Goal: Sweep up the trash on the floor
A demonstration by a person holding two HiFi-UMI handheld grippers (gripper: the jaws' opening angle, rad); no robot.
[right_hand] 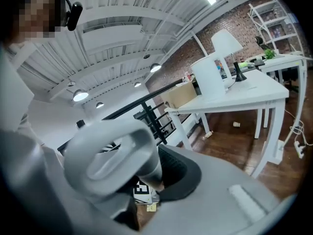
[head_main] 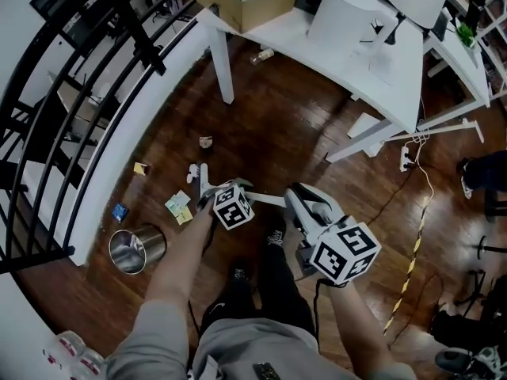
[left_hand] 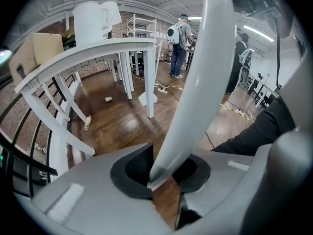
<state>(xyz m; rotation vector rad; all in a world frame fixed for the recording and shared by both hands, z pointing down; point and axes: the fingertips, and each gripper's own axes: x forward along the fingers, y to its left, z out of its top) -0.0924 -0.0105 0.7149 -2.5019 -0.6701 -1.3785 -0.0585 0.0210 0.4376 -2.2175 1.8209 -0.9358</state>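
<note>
A white broom pole point(head_main: 261, 199) runs between my two grippers in the head view, and its lower end point(head_main: 203, 182) reaches toward the floor. My left gripper point(head_main: 212, 200) is shut on the pole point(left_hand: 195, 92), which crosses its jaws at a slant. My right gripper point(head_main: 295, 198) is shut on the looped grey handle end point(right_hand: 110, 163). Trash lies on the dark wood floor ahead and to the left: paper cards point(head_main: 178, 206), a yellow scrap point(head_main: 140, 168), a blue scrap point(head_main: 120, 211) and a small cup point(head_main: 206, 142).
A metal bin point(head_main: 136, 249) lies on its side at the left by a white ledge and black railing point(head_main: 87, 93). A white table point(head_main: 317, 46) stands ahead, with a bottle point(head_main: 261, 55) under it. A power strip point(head_main: 405, 158) and cable lie to the right. People stand far off point(left_hand: 177, 43).
</note>
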